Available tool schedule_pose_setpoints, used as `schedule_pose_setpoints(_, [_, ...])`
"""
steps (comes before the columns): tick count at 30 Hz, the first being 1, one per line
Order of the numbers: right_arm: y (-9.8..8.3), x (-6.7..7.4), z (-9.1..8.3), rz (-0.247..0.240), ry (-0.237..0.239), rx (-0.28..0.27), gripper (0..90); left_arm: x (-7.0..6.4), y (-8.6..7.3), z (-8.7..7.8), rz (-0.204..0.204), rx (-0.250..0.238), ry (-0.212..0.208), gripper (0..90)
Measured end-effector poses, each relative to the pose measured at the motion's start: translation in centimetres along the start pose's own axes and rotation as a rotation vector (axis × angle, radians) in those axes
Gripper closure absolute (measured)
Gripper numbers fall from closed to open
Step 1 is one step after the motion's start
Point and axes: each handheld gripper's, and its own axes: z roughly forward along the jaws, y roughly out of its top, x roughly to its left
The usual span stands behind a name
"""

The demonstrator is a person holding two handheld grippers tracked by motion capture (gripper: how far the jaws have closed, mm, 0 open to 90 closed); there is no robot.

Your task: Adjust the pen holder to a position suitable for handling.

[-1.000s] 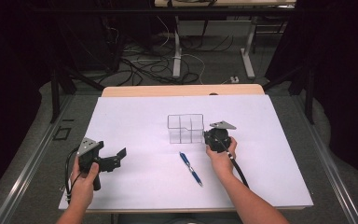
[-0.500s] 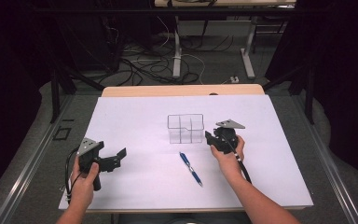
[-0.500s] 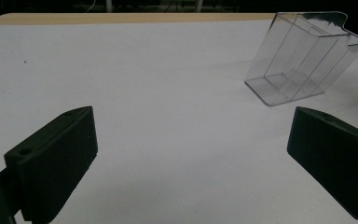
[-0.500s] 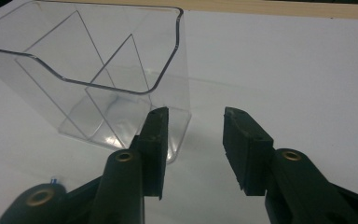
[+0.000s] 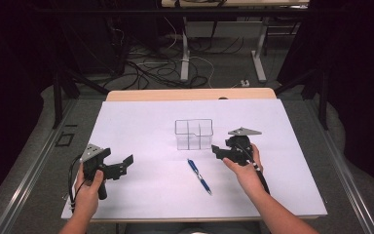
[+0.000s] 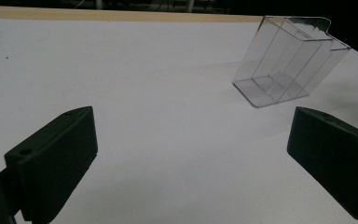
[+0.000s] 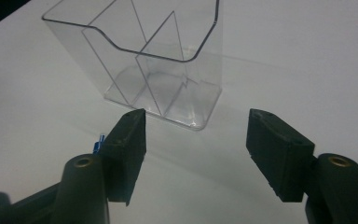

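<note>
Hovering right gripper (image 5: pixel 219 152): jaws apart with nothing between them; they have just been opening, and they point at the clear plastic divided holder (image 5: pixel 194 134) from just beside its right side.
Right gripper's own look: in the right gripper view the two black jaws (image 7: pixel 193 154) stand spread, bare white surface between them, the holder (image 7: pixel 154 60) just beyond their tips, apart from both pads.
Left gripper (image 5: pixel 126 163): jaws wide apart and empty, held low over the near left part of the white table top (image 5: pixel 141 126); in the left gripper view its jaws (image 6: pixel 191 158) frame bare surface, with the holder (image 6: pixel 289 60) well off.
Holder's place: upright near the middle of the table top, its inner walls splitting it into compartments; no contents can be made out.
Blue ballpoint pen (image 5: pixel 199 176): flat on the table top, nearer the person than the holder, between the two hands, touched by neither gripper; its tip peeks past the left jaw in the right gripper view (image 7: pixel 98 143).
Edges: a wooden strip (image 5: pixel 190 94) runs along the far edge; the near edge lies just behind the wrists.
Open room: wide bare surface left of the holder, behind it, and right of the right hand (image 5: pixel 246 170).
</note>
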Motion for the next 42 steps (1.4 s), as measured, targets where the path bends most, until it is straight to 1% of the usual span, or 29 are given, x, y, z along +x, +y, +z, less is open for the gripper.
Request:
schedule_pose_setpoints(2, [0.0,0.0,-0.4,-0.004,0.009,0.002,33.4,-0.1,0.0,0.0,0.005,0.009,-0.005,1.4])
schedule_pose_setpoints(4, [-0.1,0.1,-0.8,0.017,0.030,0.013,31.6,-0.2,0.0,-0.1,0.012,0.016,-0.013,1.4])
schedule_pose_setpoints(5, [-0.1,0.1,-1.0,0.022,0.044,0.017,29.0,-0.3,0.1,-0.1,0.015,0.023,-0.017,1.4])
schedule_pose_setpoints(6, [-0.1,0.2,-1.1,0.031,0.046,0.018,27.2,-0.4,0.1,-0.2,0.012,0.025,-0.022,1.4])
schedule_pose_setpoints(9, [-0.2,0.6,-1.7,-0.014,0.047,0.046,19.8,-0.7,0.2,-0.1,0.020,0.037,-0.039,1.4])
schedule_pose_setpoints(11, [-0.2,0.9,-2.1,-0.047,0.039,0.080,15.4,-0.9,0.2,0.0,0.023,0.052,-0.049,1.4])
schedule_pose_setpoints(12, [-0.2,0.9,-2.1,-0.047,0.039,0.080,15.4,-1.0,0.2,0.1,0.030,0.059,-0.054,1.4])
schedule_pose_setpoints(13, [-0.3,1.2,-2.4,-0.070,0.030,0.111,14.7,-1.2,0.2,0.2,0.036,0.061,-0.053,1.4])
schedule_pose_setpoints(14, [-0.3,1.2,-2.4,-0.070,0.030,0.111,14.7,-1.4,0.2,0.3,0.043,0.064,-0.055,1.4])
schedule_pose_setpoints(15, [-0.4,1.6,-2.6,-0.090,0.025,0.136,11.1,-1.5,0.2,0.4,0.057,0.069,-0.056,1.3])
schedule_pose_setpoints(16, [-0.4,1.6,-2.6,-0.090,0.025,0.136,11.1,-1.7,0.1,0.5,0.064,0.069,-0.055,1.3])
schedule_pose_setpoints(19, [-0.7,1.9,-2.6,-0.097,0.023,0.159,0.8,-1.9,0.1,0.6,0.079,0.077,-0.058,0.8])
schedule_pose_setpoints(22, [-1.0,2.1,-2.5,-0.092,0.032,0.180,0.0,-1.9,0.0,0.7,0.070,0.080,-0.066,0.1])
schedule_pose_setpoints(24, [-1.2,2.3,-2.3,-0.094,0.028,0.194,0.0,-1.9,0.1,0.7,0.060,0.085,-0.062,0.2])
schedule_pose_setpoints(25, [-1.5,2.4,-2.0,-0.103,0.032,0.210,0.0,-1.9,0.1,0.8,0.052,0.085,-0.056,0.2])
schedule_pose_setpoints(26, [-1.5,2.4,-2.0,-0.103,0.032,0.210,0.0,-1.9,0.2,0.8,0.047,0.087,-0.057,0.2])
schedule_pose_setpoints(27, [-1.6,2.5,-1.9,-0.112,0.045,0.211,0.0,-1.9,0.3,0.7,0.048,0.085,-0.054,0.2])
schedule_pose_setpoints(28, [-1.8,2.7,-1.8,-0.116,0.047,0.213,0.0,-2.0,0.3,0.7,0.052,0.081,-0.057,0.2])
schedule_pose_setpoints(29, [-1.9,2.8,-1.6,-0.132,0.053,0.219,1.2,-2.1,0.4,0.6,0.055,0.082,-0.063,0.2])
schedule_pose_setpoints(30, [-1.9,2.9,-1.4,-0.151,0.056,0.231,3.9,-2.2,0.4,0.6,0.067,0.079,-0.065,0.2])
schedule_pose_setpoints(31, [-2.0,3.1,-1.3,-0.155,0.056,0.248,6.8,-2.4,0.5,0.6,0.079,0.080,-0.068,0.2])
schedule_pose_setpoints(33, [-2.1,3.5,-1.0,-0.181,0.054,0.271,13.3,-2.7,0.5,0.5,0.103,0.083,-0.077,0.2])
schedule_pose_setpoints(34, [-2.0,3.6,-1.0,-0.190,0.054,0.313,16.8,-2.9,0.5,0.5,0.118,0.082,-0.075,0.2])
schedule_pose_setpoints(35, [-2.2,3.8,-0.8,-0.192,0.059,0.301,19.0,-3.0,0.5,0.5,0.127,0.082,-0.075,0.2])
schedule_pose_setpoints(36, [-2.2,4.0,-0.7,-0.181,0.080,0.303,25.3,-3.1,0.5,0.5,0.141,0.084,-0.075,0.2])
schedule_pose_setpoints(37, [-2.3,4.2,-0.6,-0.170,0.080,0.302,30.6,-3.3,0.5,0.5,0.130,0.089,-0.078,0.2])
schedule_pose_setpoints(38, [-2.3,4.4,-0.7,-0.168,0.090,0.310,33.5,-3.3,0.5,0.6,0.136,0.090,-0.082,0.3])
schedule_pose_setpoints(40, [-2.3,4.6,-0.6,-0.178,0.090,0.319,37.2,-3.4,0.5,0.6,0.143,0.093,-0.086,0.3])
schedule_pose_setpoints(42, [-2.5,5.0,-0.5,-0.171,0.083,0.304,40.8,-3.4,0.5,0.6,0.133,0.094,-0.095,0.5])
